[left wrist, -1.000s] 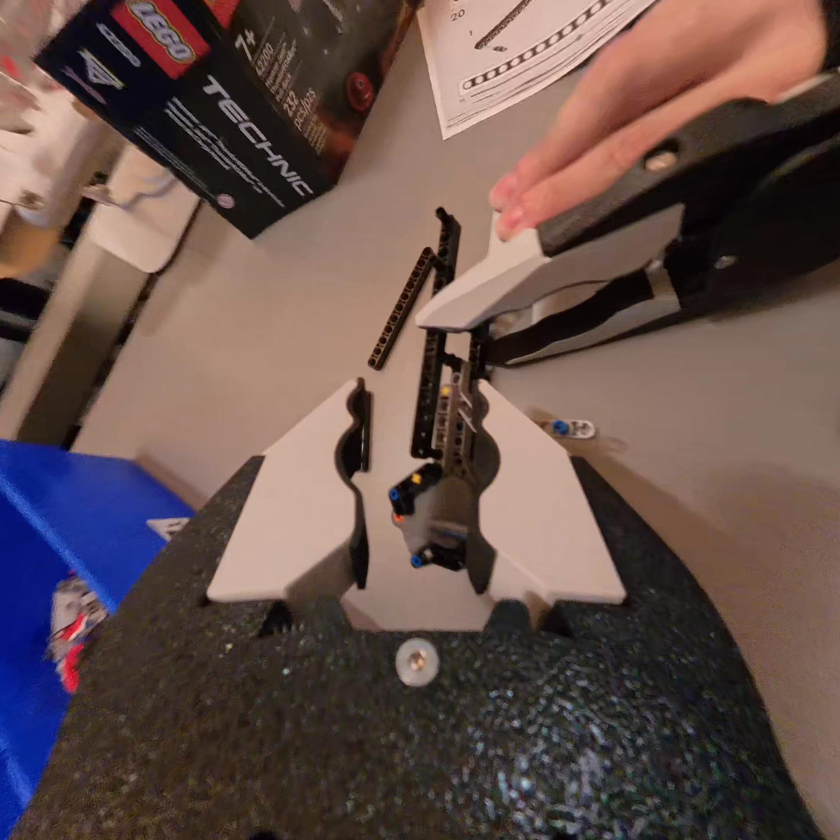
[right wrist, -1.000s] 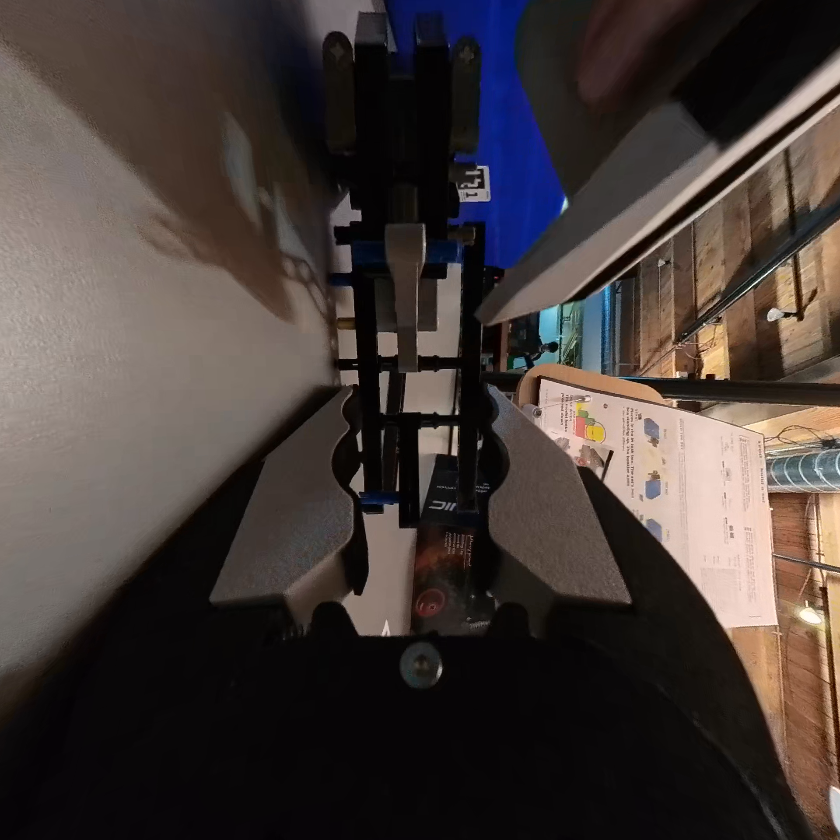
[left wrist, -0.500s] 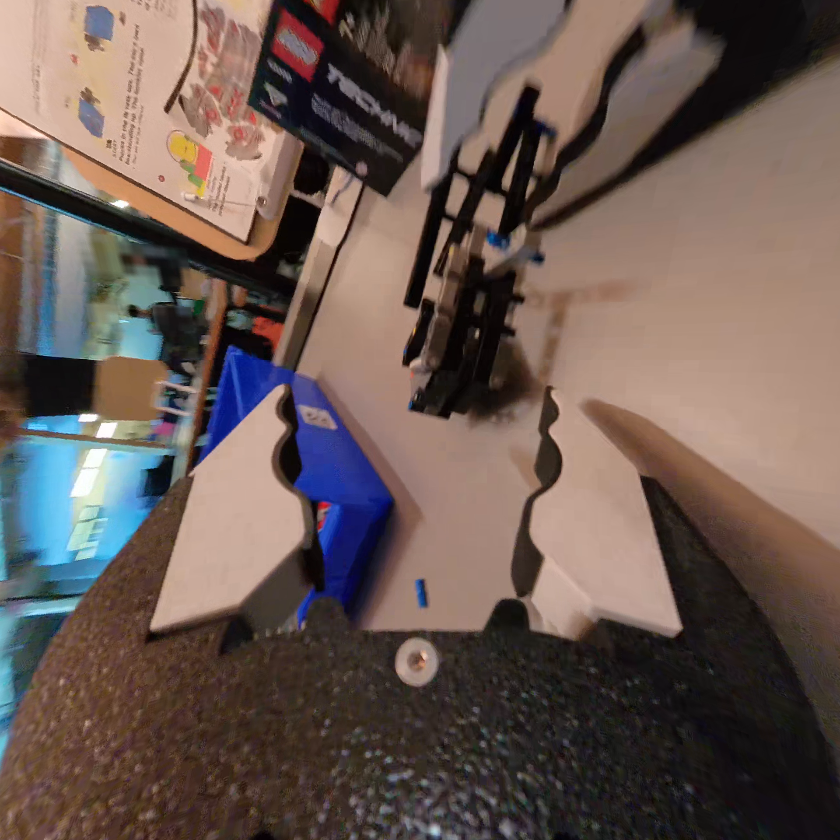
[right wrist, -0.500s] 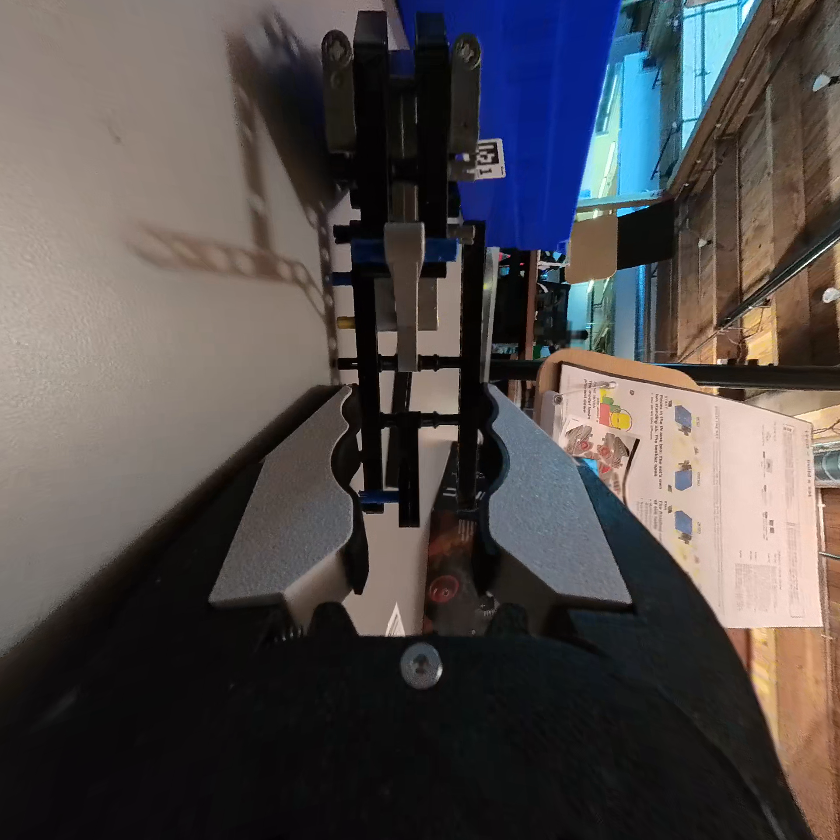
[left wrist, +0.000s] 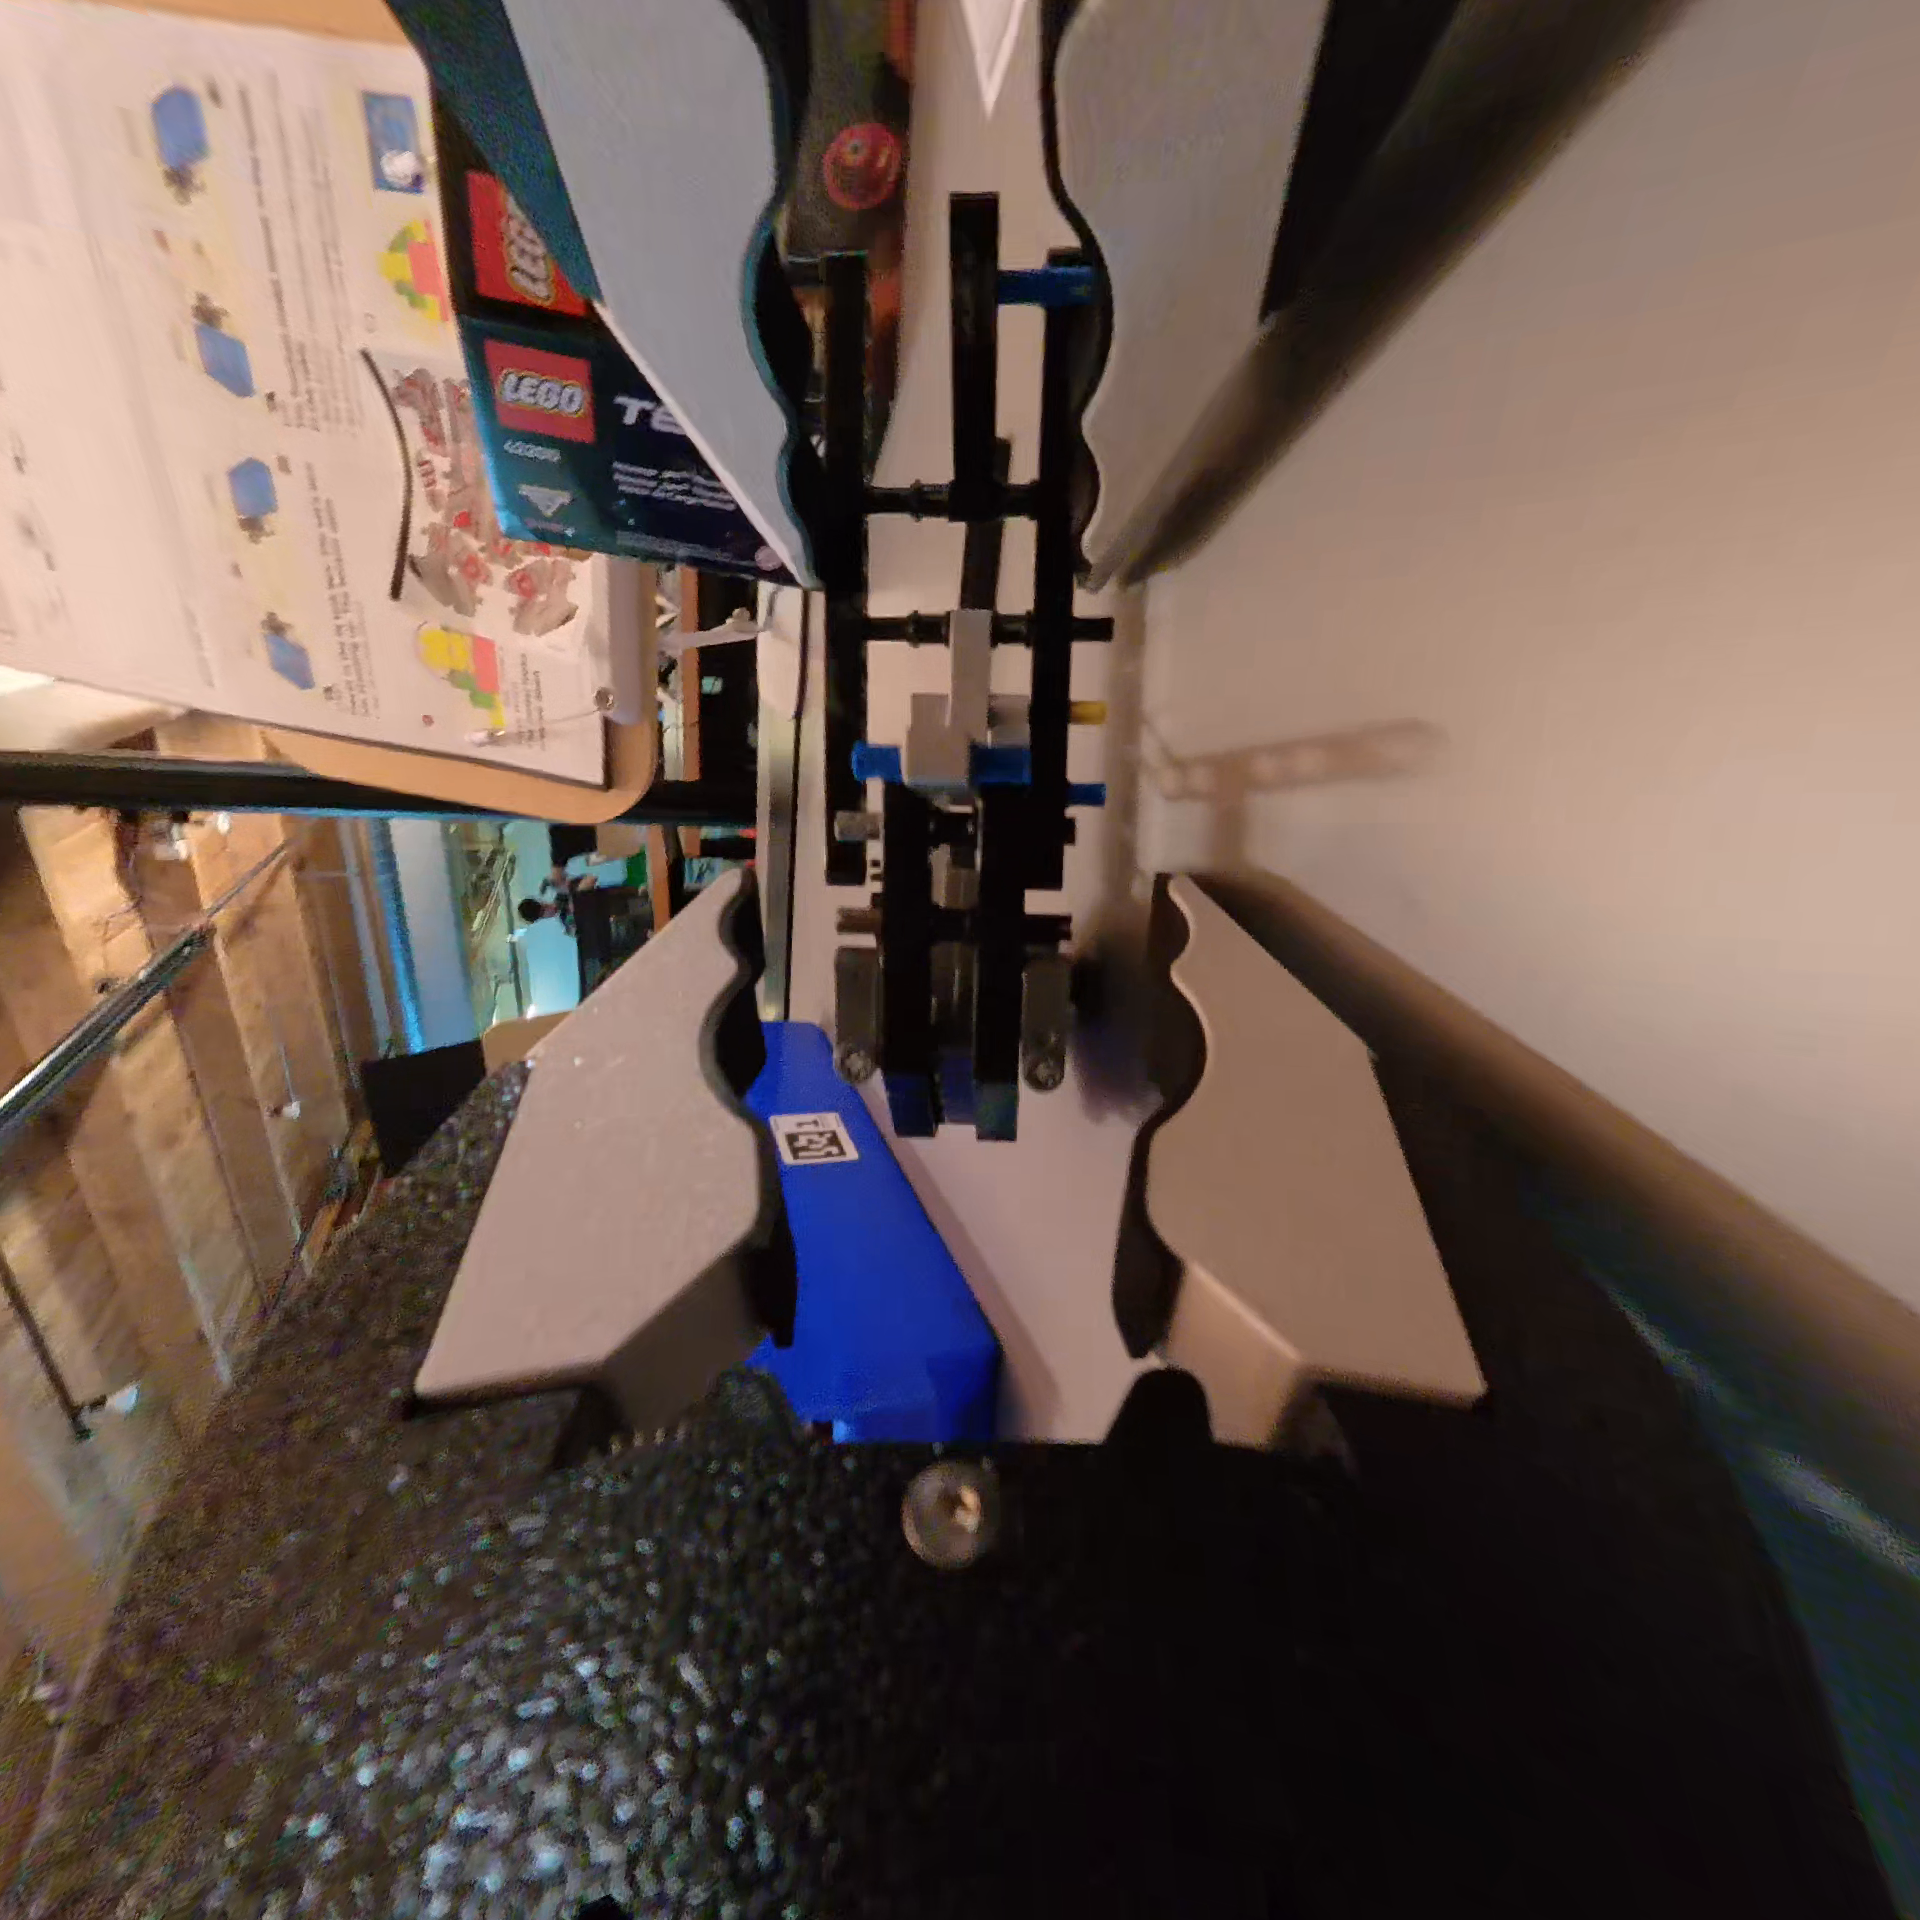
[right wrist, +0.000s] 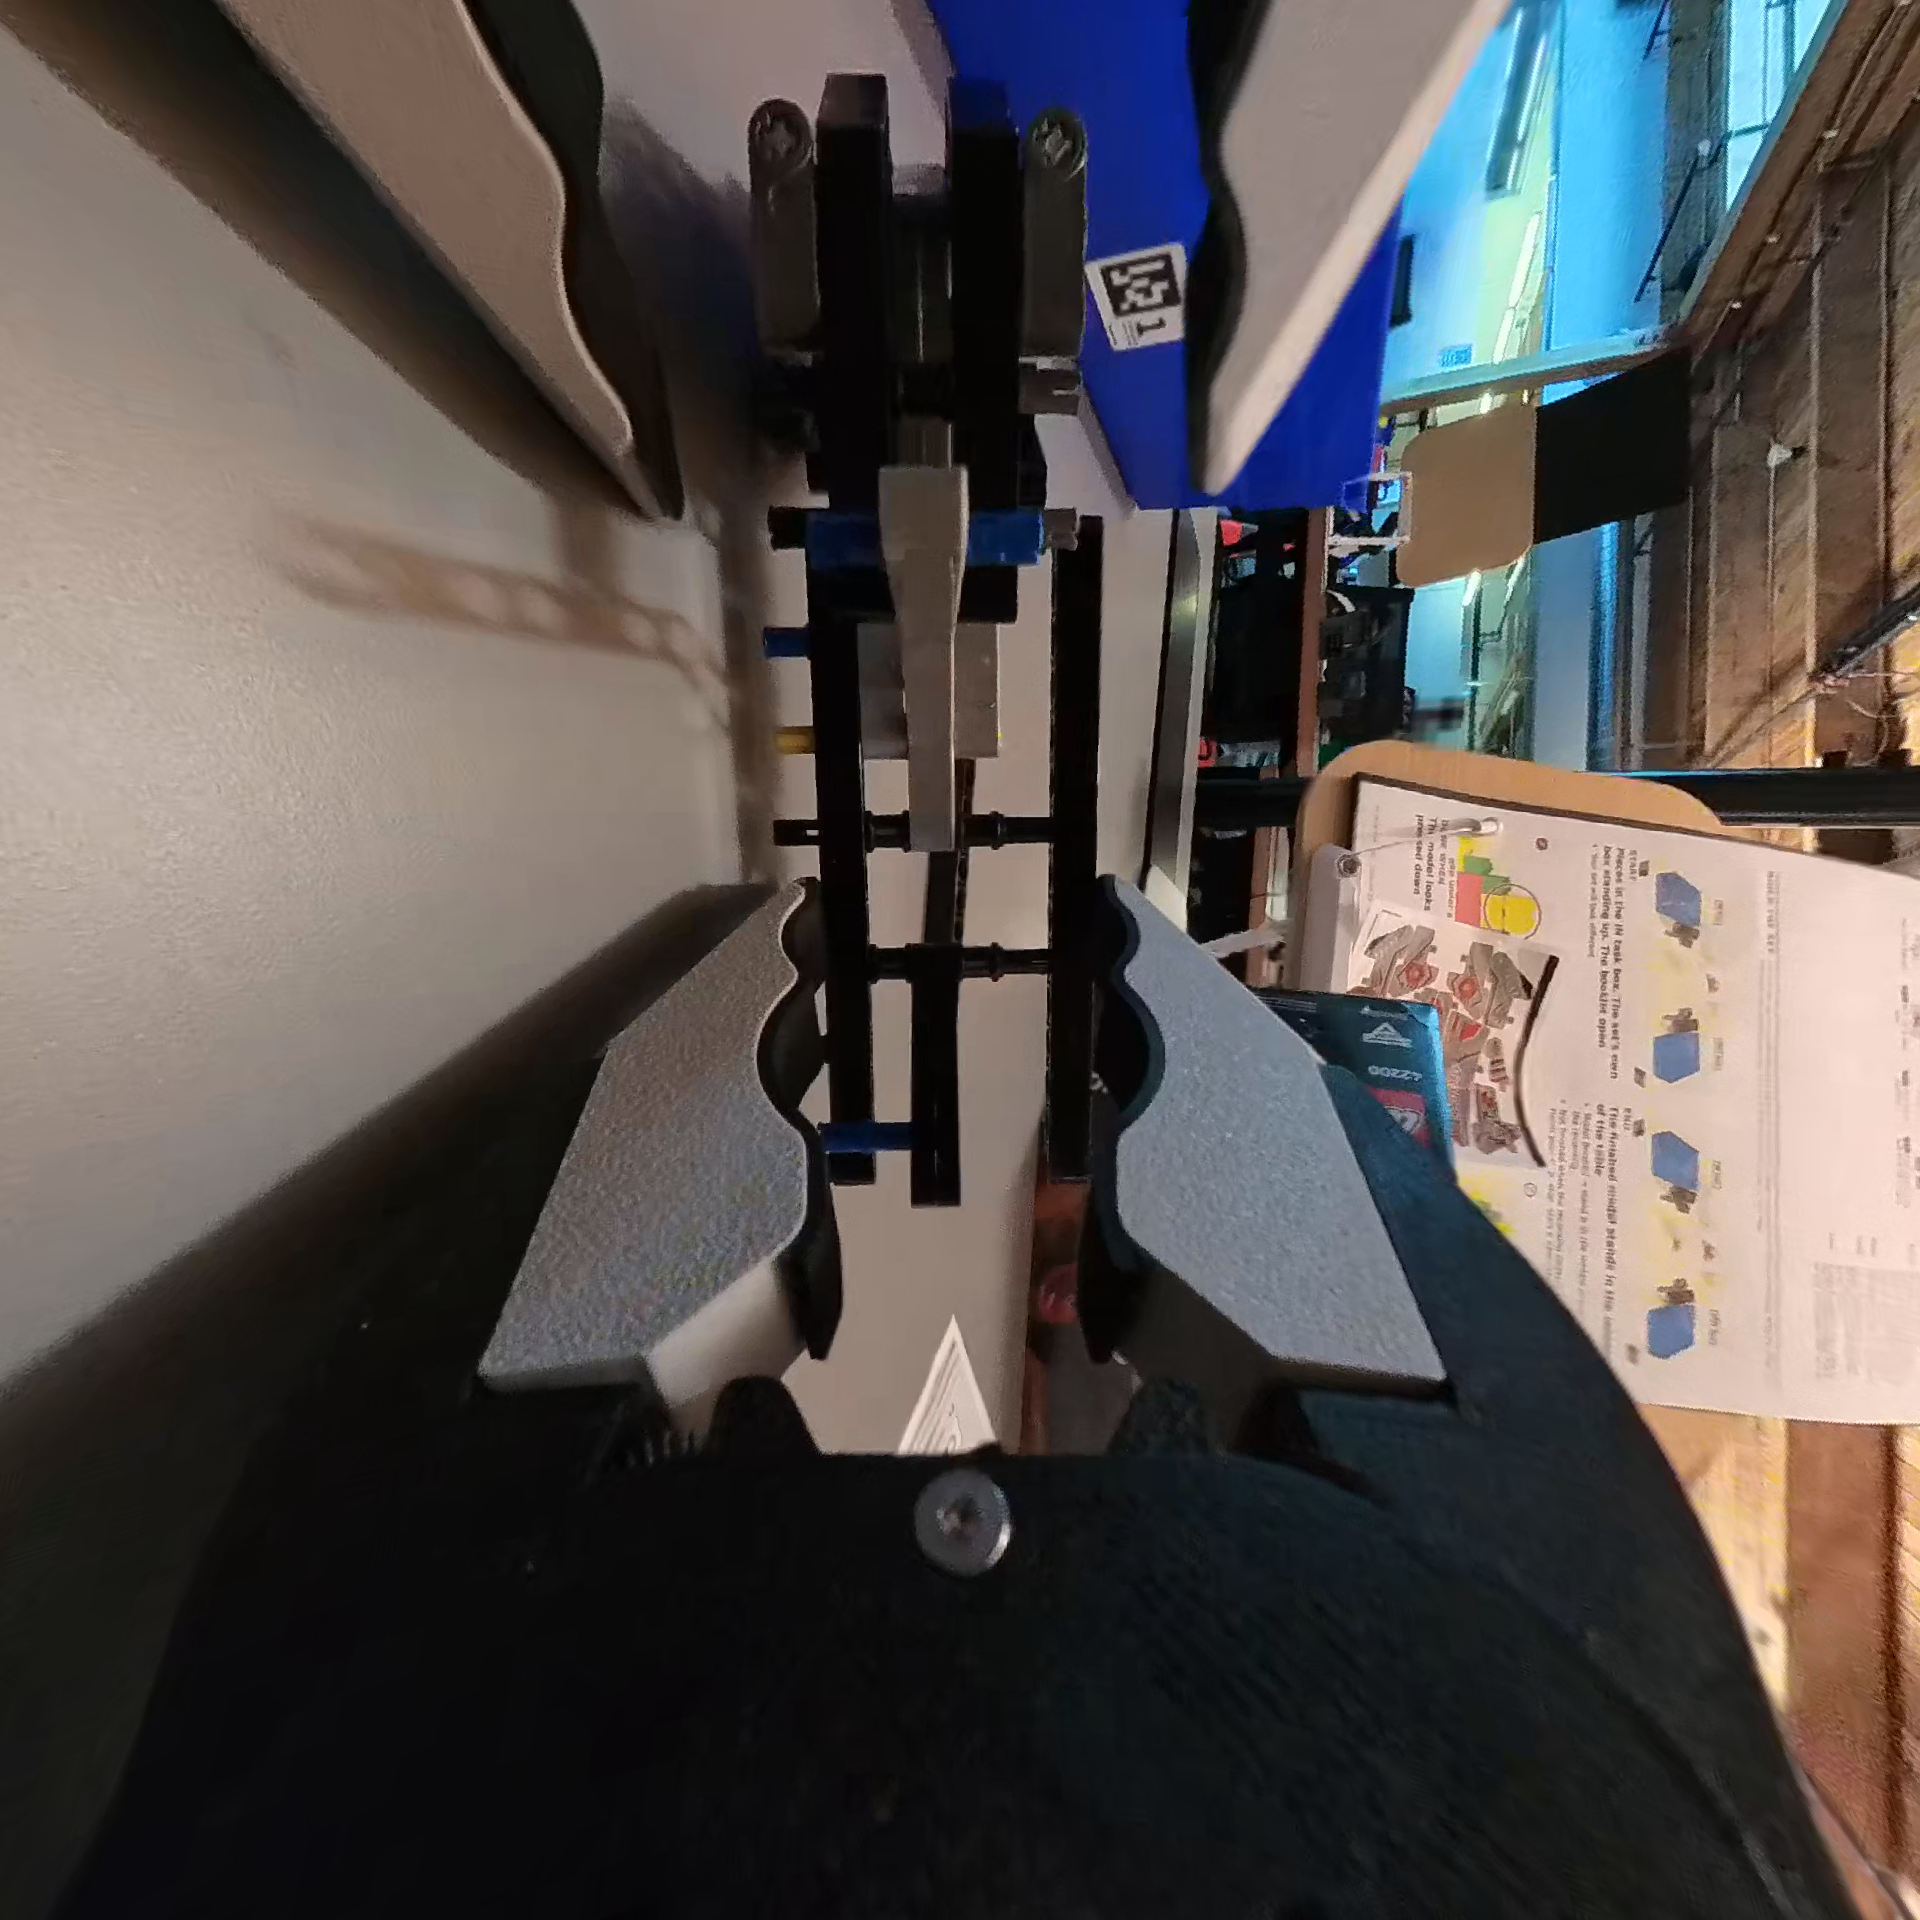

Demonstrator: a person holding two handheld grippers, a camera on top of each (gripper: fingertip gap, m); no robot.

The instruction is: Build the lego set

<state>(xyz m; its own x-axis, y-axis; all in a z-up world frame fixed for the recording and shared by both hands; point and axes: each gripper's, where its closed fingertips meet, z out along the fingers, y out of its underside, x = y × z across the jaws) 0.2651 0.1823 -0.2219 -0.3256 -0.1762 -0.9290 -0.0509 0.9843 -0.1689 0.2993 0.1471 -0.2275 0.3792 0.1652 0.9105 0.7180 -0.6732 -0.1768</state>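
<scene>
Right wrist view, right gripper clamping lego frame

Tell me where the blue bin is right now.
In the left wrist view the blue bin sits low and left of centre, beside the left claw's left finger, just below-left of the black lego assembly held by the right claw.

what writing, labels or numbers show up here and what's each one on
I won't copy the wording; it stands on:
dark cardboard box: red logo patch, white print.
white instruction sheet on a wooden board: print mostly too small.
white sticker on the blue bin: black code.
black lego assembly: none seen.
</scene>
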